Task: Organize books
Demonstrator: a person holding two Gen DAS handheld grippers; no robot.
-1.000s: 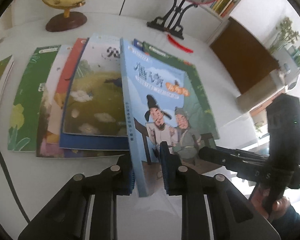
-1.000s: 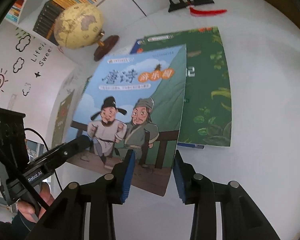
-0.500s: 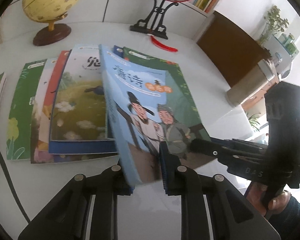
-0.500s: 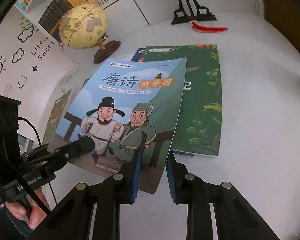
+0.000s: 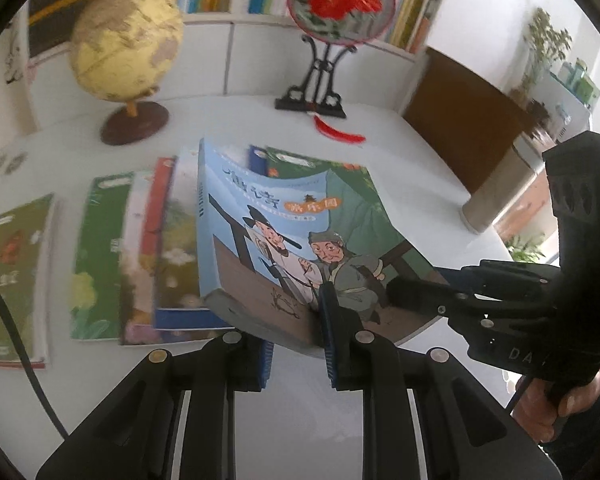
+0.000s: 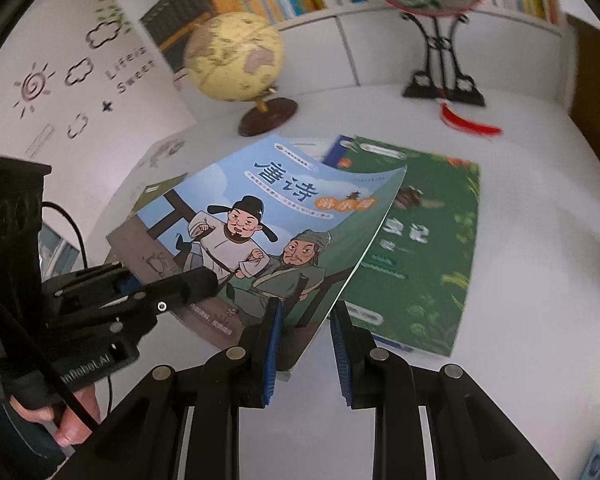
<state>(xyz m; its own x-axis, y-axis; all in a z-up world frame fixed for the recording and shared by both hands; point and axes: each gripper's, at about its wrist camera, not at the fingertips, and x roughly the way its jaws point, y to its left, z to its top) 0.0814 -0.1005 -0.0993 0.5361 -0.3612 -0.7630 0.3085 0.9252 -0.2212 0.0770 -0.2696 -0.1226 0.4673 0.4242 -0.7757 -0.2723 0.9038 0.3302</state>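
Both grippers have risen with the blue picture book (image 5: 284, 240), whose whole underside is now off the white table (image 5: 400, 152); a second ago its far end lay on the table books. Right gripper (image 6: 304, 344) has just closed onto the book's near right corner, the page edge between its blue pads. Left gripper (image 5: 296, 344) is nearly closed on the near edge beside the spine, cover bowing between the two holds. Judgement: lift is done, transfer to a pile comes next. Book's long axis runs away from both grippers, title end far, spine on the left gripper's left; it tilts up toward the far end. Left of it lies a fanned row of books (image 5: 148, 248); the green book (image 6: 420, 248) lies flat just beyond the right gripper.
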